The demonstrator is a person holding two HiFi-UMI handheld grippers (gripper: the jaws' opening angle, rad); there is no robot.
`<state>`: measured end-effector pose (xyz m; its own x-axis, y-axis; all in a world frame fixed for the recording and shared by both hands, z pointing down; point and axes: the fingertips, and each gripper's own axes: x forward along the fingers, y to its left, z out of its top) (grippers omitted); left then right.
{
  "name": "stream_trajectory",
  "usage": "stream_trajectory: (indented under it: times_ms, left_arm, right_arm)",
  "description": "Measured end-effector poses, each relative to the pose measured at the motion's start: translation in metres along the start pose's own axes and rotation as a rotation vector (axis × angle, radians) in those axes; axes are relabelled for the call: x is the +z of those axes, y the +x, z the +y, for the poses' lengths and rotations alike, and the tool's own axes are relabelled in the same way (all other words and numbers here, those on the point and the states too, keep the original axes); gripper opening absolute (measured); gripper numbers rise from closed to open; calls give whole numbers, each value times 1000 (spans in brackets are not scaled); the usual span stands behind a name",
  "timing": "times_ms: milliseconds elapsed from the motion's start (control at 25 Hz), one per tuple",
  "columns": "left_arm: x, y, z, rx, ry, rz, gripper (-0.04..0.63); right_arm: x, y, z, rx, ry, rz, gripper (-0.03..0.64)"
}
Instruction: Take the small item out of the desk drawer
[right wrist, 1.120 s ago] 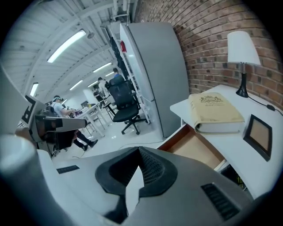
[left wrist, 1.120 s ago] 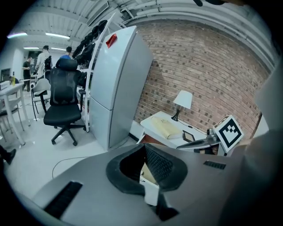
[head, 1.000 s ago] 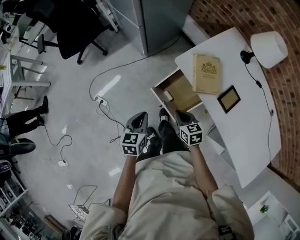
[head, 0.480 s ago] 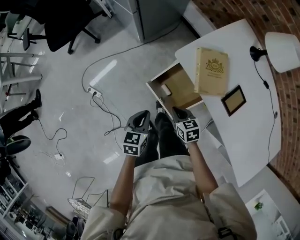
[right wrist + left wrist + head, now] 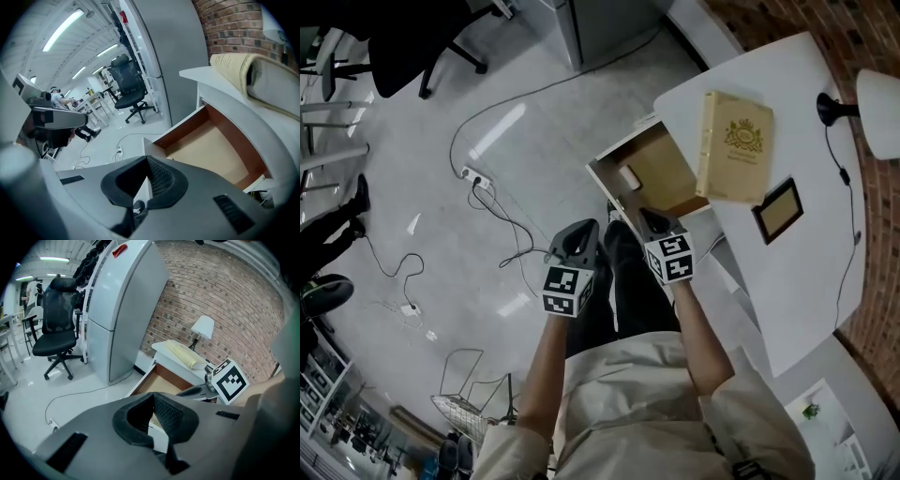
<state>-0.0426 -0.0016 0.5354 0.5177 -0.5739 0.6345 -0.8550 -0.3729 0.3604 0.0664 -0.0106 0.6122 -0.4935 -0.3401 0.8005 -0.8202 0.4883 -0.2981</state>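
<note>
White desk (image 5: pixel 806 272), drawer (image 5: pixel 667 176) open (small item (image 5: pixel 629 177) inside)

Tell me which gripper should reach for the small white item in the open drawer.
Right, probably. The right gripper hangs at the near edge of the drawer, close to the small white item; the left gripper is off to the side over the floor. Both have fingers shut, so open first.

Small item (image 5: pixel 629 178) in open drawer (image 5: pixel 664 172), book (image 5: pixel 736 145) on desk (image 5: pixel 806 281) above
</note>
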Motion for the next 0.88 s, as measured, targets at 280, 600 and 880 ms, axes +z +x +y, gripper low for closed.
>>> stream_trajectory:
  times_ms: [280, 600, 880]
  left_arm:
    - [-19, 39, 12, 1, -12, 8, 15]
    - [-42, 80, 17, -2, -37, 26, 15]
    - [-57, 105, 19, 2, -54, 38, 15]
  right_arm:
    - [-20, 35, -29, -4, -25, 48, 25]
    - [-34, 78, -52, 10, -87, 103, 25]
    - [-39, 116, -62, 40, -110, 151, 26]
